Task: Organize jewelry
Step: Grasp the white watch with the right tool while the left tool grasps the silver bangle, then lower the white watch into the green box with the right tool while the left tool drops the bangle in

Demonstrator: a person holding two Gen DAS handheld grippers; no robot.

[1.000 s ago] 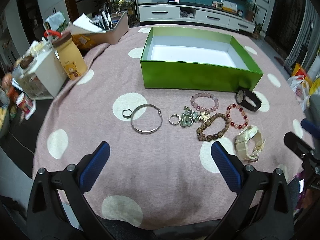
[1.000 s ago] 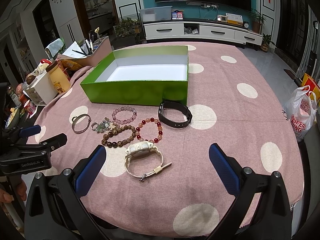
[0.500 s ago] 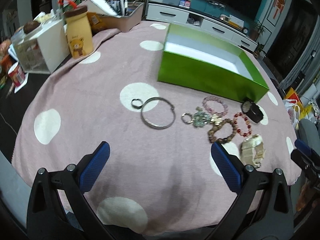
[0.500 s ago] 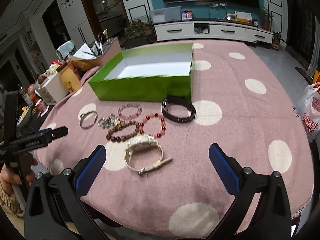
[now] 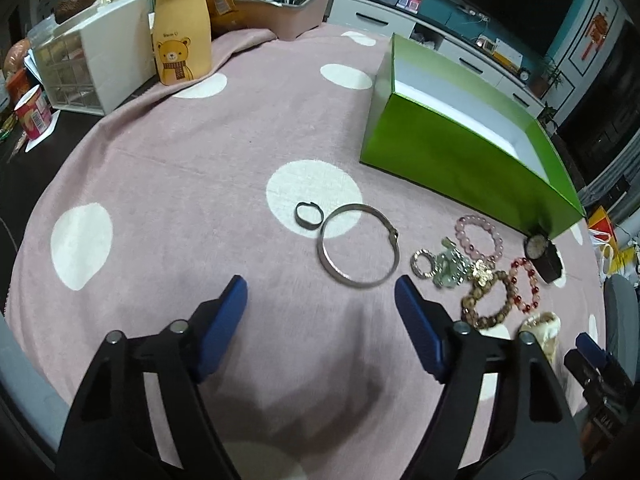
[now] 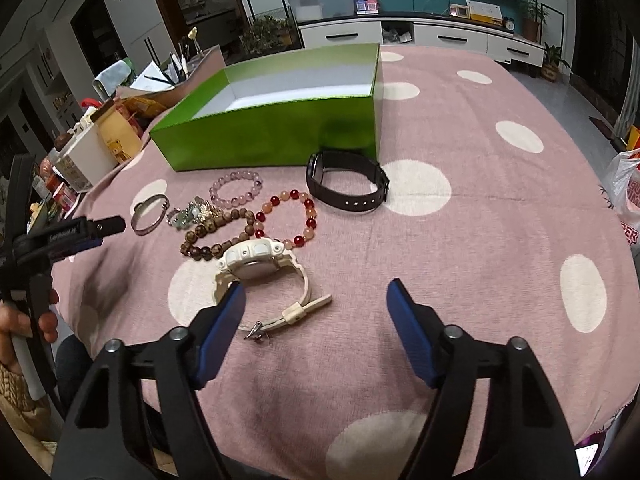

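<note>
R tongs: closing, nothing between pads yet; I see white watch just ahead, off L pad.
watch axis: strap tail runs toward R side of view, so I'd pinch across the band.
L tongs: closing too, empty; silver bangle just ahead, small ring past it.
nearer hand: R for watch, L for bangle.
green box: far side, open, looks empty. Drop spot, I reckon.

A matt, fuzzy pink cloth is covering the table. The green box is gleaming glossily, its inside showing matt white. The bangle is shining as smooth metal; the white watch is looking like smooth plastic.
</note>
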